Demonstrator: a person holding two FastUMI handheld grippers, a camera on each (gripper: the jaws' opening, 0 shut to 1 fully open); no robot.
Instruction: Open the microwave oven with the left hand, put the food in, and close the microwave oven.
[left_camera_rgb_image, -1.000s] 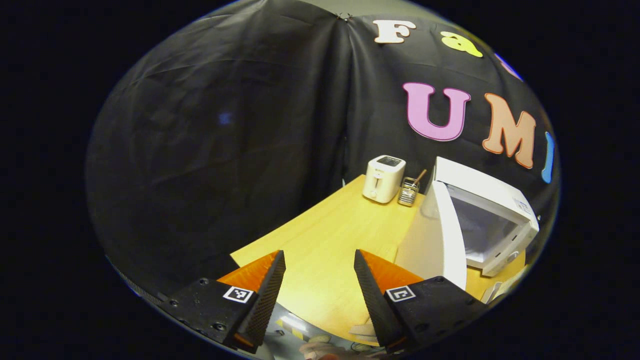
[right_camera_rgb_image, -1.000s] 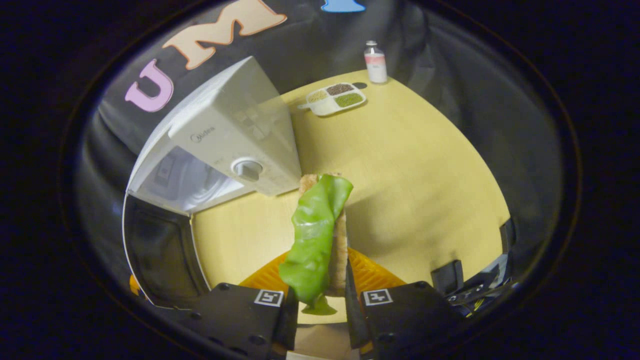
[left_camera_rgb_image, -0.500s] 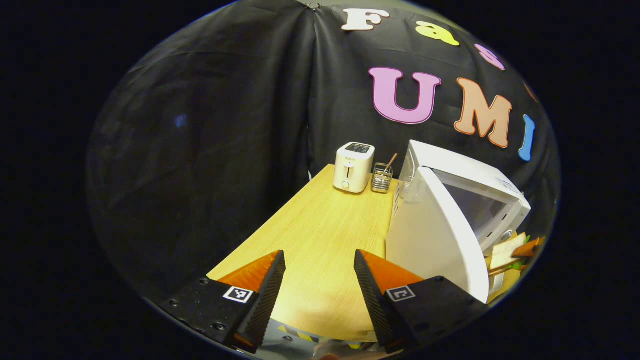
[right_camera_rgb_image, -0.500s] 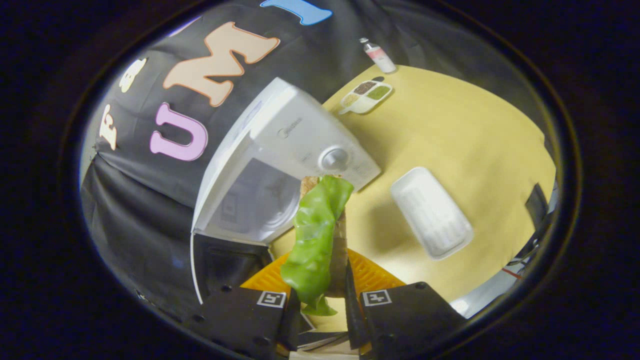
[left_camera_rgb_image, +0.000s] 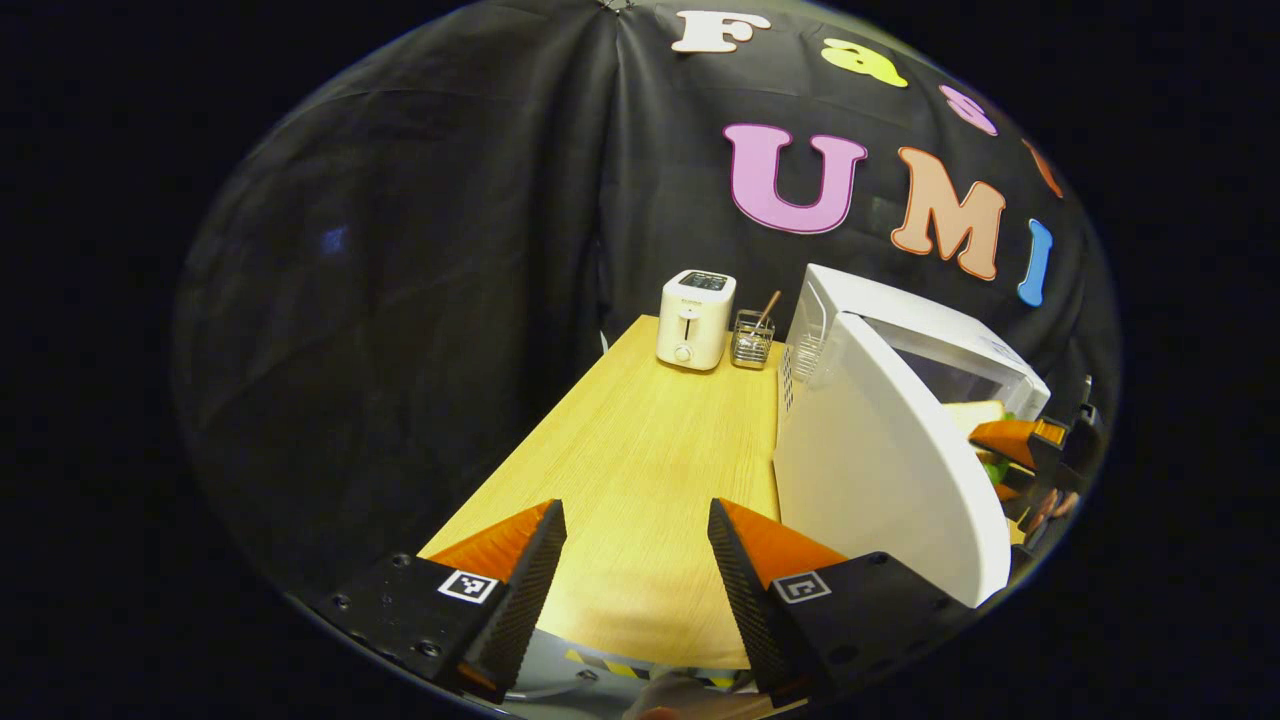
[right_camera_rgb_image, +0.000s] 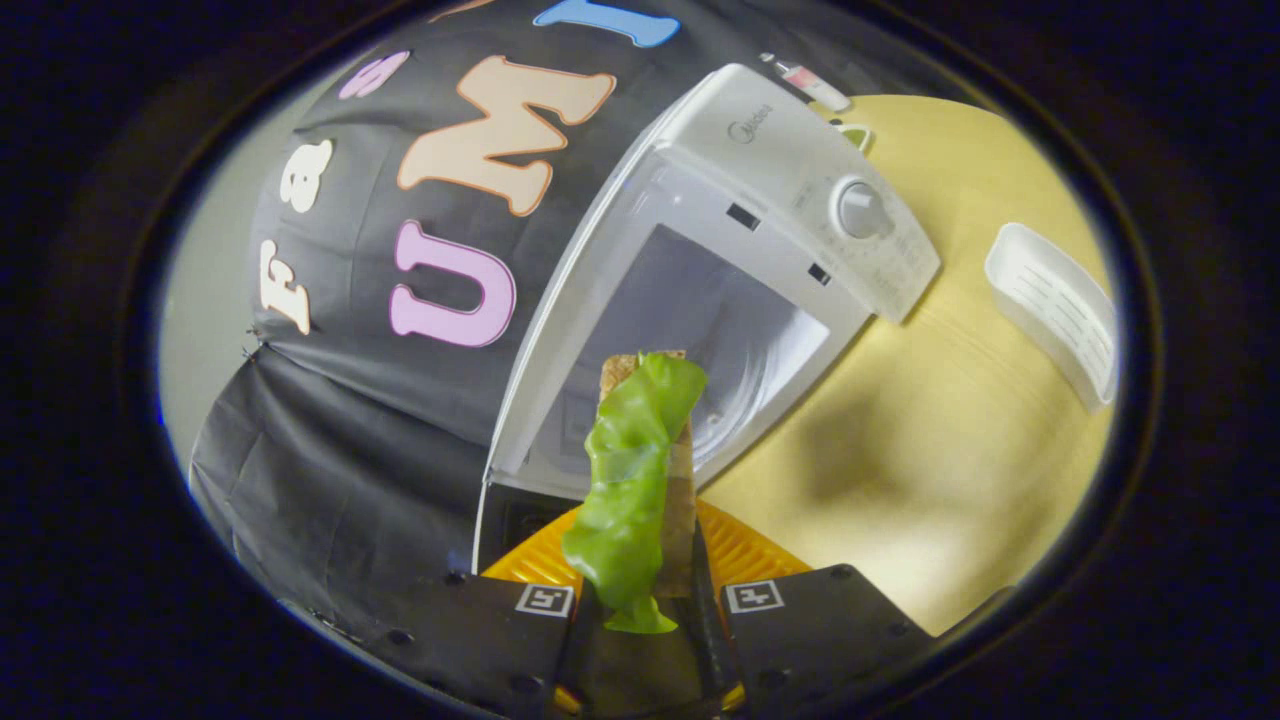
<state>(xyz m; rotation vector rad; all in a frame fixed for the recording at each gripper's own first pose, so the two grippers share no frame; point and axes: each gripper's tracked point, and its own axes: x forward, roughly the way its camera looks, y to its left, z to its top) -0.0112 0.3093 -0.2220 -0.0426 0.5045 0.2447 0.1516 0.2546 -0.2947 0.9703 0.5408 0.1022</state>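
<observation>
The white microwave (right_camera_rgb_image: 760, 170) stands with its door (left_camera_rgb_image: 880, 470) swung wide, so the pale cavity (right_camera_rgb_image: 690, 340) faces my right gripper. My right gripper (right_camera_rgb_image: 640, 560) is shut on the food, a sandwich (right_camera_rgb_image: 640, 460) of bread with a green lettuce leaf, held upright just in front of the cavity mouth. In the left gripper view the right gripper (left_camera_rgb_image: 1020, 445) and sandwich show past the door's edge at the microwave's front. My left gripper (left_camera_rgb_image: 630, 560) hangs open over the near end of the wooden table (left_camera_rgb_image: 660, 460), left of the door, with nothing between its fingers.
A white toaster (left_camera_rgb_image: 694, 318) and a small wire holder (left_camera_rgb_image: 751, 338) with a stick stand at the table's far end. A white tray (right_camera_rgb_image: 1055, 310) lies on the table right of the microwave, and a bottle (right_camera_rgb_image: 810, 85) stands behind it.
My right gripper has swung the sandwich left and up to the cavity mouth. The left gripper's view has shifted a little, so more of the table and door show; it stays open.
</observation>
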